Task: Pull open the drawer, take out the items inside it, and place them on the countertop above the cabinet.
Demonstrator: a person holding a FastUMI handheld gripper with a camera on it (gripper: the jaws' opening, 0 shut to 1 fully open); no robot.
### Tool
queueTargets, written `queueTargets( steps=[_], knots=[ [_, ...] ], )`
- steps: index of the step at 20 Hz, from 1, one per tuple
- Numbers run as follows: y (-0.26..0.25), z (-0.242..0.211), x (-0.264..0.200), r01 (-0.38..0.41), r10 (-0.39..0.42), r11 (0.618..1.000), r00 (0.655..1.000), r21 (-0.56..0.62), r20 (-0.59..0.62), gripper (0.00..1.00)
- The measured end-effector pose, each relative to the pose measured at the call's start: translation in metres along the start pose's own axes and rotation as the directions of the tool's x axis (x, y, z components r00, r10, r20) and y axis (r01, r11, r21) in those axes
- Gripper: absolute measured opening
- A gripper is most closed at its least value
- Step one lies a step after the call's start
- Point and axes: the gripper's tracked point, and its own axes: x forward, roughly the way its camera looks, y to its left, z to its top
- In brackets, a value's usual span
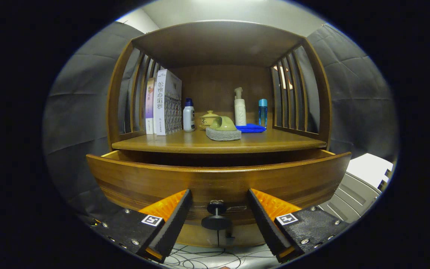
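The gripper [218, 220] had its two fingers spread wide, gripping nothing. The small dark round knob [216, 216] of the drawer stood in the gap between them, touching neither finger, which suggests either a release of the knob or a line-up on it; the fingers were level with it and square to the drawer's face.

Just beyond the fingertips was the curved brown wooden drawer front [218, 183], standing clear of the cabinet body so that a dark gap showed behind its top edge. The drawer looked part open. Its inside was hidden below the front, so what it held could not be told.

Above the gap lay the brown wooden countertop [274, 144] of the cabinet, fenced by slatted sides and a roof. Near its front edge, about the middle, sat a grey stone-like block with an olive-green piece [223, 129] on it. Behind it stood a pale lidded pot [208, 119], a white bottle with a blue cap [189, 116], a white pump bottle [240, 108] and a slim clear-blue bottle [262, 112], with a folded blue cloth [251, 128] beside them. Two upright books [164, 102] leaned at the left back corner. The front right of the countertop was bare, probably the easiest spot for whatever comes out.
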Motion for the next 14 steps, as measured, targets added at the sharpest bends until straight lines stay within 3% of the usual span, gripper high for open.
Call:
queueTargets(
  steps=[14],
  knots=[
    [-0.004, 0.006, 0.064, 0.030, -0.029, 0.999, 0.999, -0.041, 0.014, 0.95]
  ],
)
